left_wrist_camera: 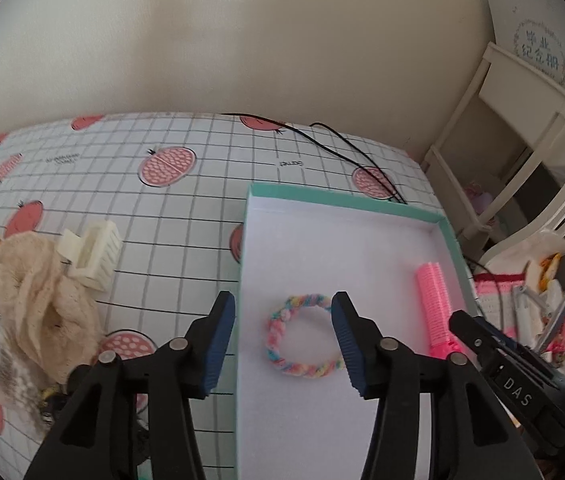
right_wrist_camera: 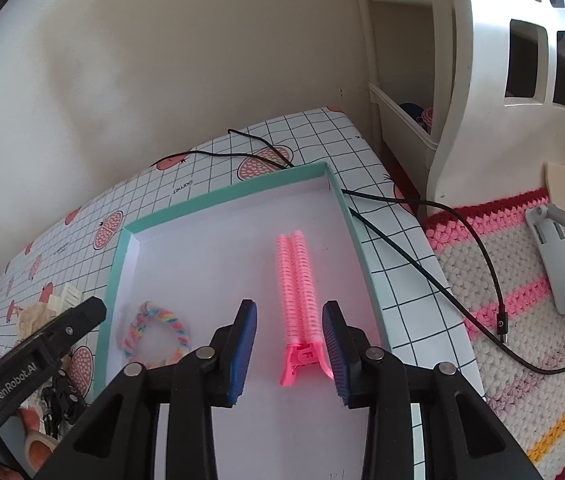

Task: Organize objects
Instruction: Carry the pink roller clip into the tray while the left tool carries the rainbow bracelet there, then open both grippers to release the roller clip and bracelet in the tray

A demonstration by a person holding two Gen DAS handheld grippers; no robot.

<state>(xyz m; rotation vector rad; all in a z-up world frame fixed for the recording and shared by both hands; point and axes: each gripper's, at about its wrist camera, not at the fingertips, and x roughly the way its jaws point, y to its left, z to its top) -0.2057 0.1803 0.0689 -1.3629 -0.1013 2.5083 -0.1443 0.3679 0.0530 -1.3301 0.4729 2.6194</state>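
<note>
A shallow teal-rimmed box [left_wrist_camera: 346, 200] [right_wrist_camera: 218, 194] with a white floor lies on the tablecloth. Inside it rest a pastel braided hair tie [left_wrist_camera: 302, 336] [right_wrist_camera: 156, 332] and a pink hair-roller clip [left_wrist_camera: 436, 308] [right_wrist_camera: 300, 296]. My left gripper [left_wrist_camera: 282, 340] hovers open above the hair tie, holding nothing. My right gripper [right_wrist_camera: 288, 348] is open too, its blue pads either side of the pink clip's handle end, not touching it. Left of the box lie a cream claw clip [left_wrist_camera: 92, 254] [right_wrist_camera: 64, 296] and a beige fabric scrunchie [left_wrist_camera: 38, 300].
A black cable [left_wrist_camera: 346, 148] [right_wrist_camera: 434, 248] runs across the table's back and off its right edge. A white shelf unit [left_wrist_camera: 510, 136] [right_wrist_camera: 482, 80] stands at right. A crocheted pink-and-white mat [right_wrist_camera: 522, 280] lies beside the table. Dark small items [right_wrist_camera: 58, 396] sit near the box's left side.
</note>
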